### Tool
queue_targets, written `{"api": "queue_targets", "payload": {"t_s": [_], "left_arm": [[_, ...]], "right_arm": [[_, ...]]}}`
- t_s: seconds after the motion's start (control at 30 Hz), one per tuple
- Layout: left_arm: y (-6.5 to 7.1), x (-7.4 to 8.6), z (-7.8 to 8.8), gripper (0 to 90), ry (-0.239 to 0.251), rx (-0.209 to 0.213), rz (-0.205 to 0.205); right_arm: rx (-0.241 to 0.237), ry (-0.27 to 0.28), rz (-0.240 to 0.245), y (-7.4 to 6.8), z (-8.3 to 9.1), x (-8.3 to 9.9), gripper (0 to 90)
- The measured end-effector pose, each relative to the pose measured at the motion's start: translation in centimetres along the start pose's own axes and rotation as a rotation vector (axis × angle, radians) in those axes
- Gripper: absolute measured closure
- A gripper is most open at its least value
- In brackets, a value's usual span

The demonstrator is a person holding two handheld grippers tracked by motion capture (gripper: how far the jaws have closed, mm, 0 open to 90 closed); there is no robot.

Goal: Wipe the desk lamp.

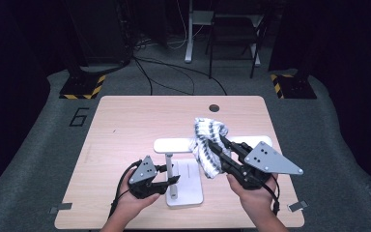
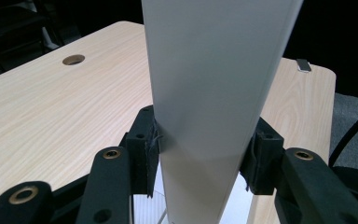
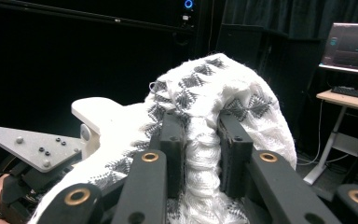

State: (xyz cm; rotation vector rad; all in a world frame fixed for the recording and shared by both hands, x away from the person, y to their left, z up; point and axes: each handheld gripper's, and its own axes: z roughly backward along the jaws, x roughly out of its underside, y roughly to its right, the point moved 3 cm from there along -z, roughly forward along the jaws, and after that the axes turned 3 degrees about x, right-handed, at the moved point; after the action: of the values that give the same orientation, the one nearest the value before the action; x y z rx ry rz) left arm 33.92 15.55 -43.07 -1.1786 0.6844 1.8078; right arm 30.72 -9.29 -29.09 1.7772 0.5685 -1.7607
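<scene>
With the left tongs clamped on the white rack's post and the right tongs pinching the patterned cloth bunched over its crossbar, a snag could tip the rack.

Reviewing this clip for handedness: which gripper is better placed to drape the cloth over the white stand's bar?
The right gripper: it already grips the patterned cloth beside the bar, while the left gripper is clamped on the stand's post.
</scene>
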Motion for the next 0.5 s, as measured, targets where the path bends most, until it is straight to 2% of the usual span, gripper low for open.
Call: {"api": "queue_targets", "payload": {"t_s": [0.5], "left_arm": [[0.0, 0.0, 0.0, 54.3, -0.003, 0.002, -0.001]], "right_arm": [[0.061, -0.002, -0.025, 2.3, 2.1, 0.3, 74.7]]}}
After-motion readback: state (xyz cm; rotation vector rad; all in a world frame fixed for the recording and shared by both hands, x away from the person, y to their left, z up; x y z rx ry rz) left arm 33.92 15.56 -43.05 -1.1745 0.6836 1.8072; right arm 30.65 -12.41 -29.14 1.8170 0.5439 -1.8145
